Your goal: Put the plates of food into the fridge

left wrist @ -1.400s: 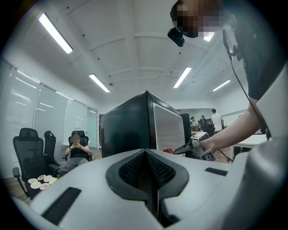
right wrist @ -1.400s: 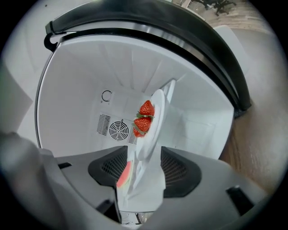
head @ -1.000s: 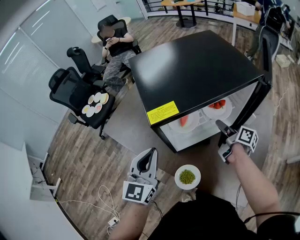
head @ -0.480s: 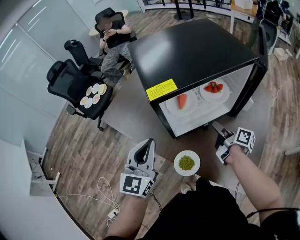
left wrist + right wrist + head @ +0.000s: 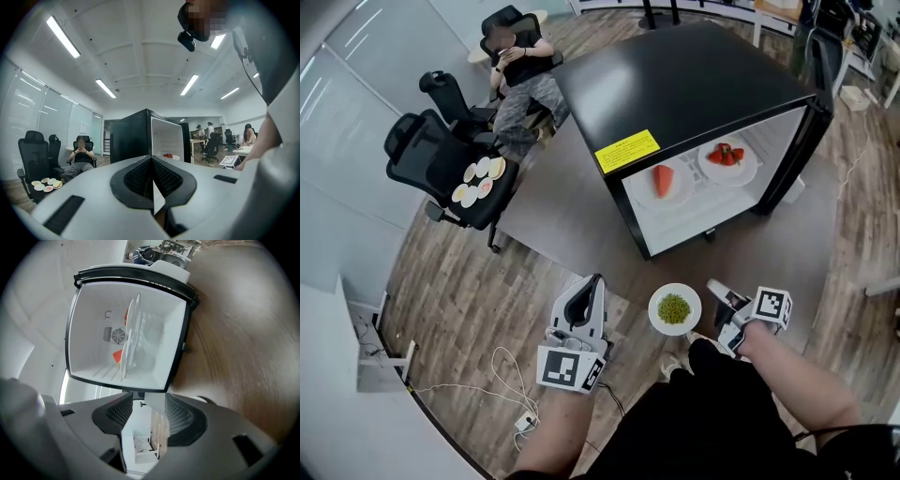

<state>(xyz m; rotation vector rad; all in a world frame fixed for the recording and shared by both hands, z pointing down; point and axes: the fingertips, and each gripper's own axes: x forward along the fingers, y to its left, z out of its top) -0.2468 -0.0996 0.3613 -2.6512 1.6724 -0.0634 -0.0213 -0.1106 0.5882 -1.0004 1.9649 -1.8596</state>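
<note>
The plate of green food [image 5: 674,308] lay on the floor [image 5: 459,309] in front of the open fridge [image 5: 694,84], not yet inside. 2 more plates already sat side by side in the white interior: the watermelon plate [image 5: 662,184] to the left and the strawberry plate [image 5: 727,160] to the right in the head view. The right hand-held gripper [image 5: 715,292] hovered just beside the green plate's right rim, its jaws spread with nothing between them (its own view looked past them into the lit fridge). The left hand-held gripper [image 5: 596,284] hung to the left of that plate, apart from it, its jaws pressed together and empty. The fridge door [image 5: 797,155] stood swung open at the right. Well away at the upper left, a black office chair [image 5: 412,150] carried several small plates [image 5: 478,181] on its seat, and a seated person [image 5: 520,66] sat beyond it. A white cable [image 5: 506,394] trailed over the floor near the left hand-held gripper
</note>
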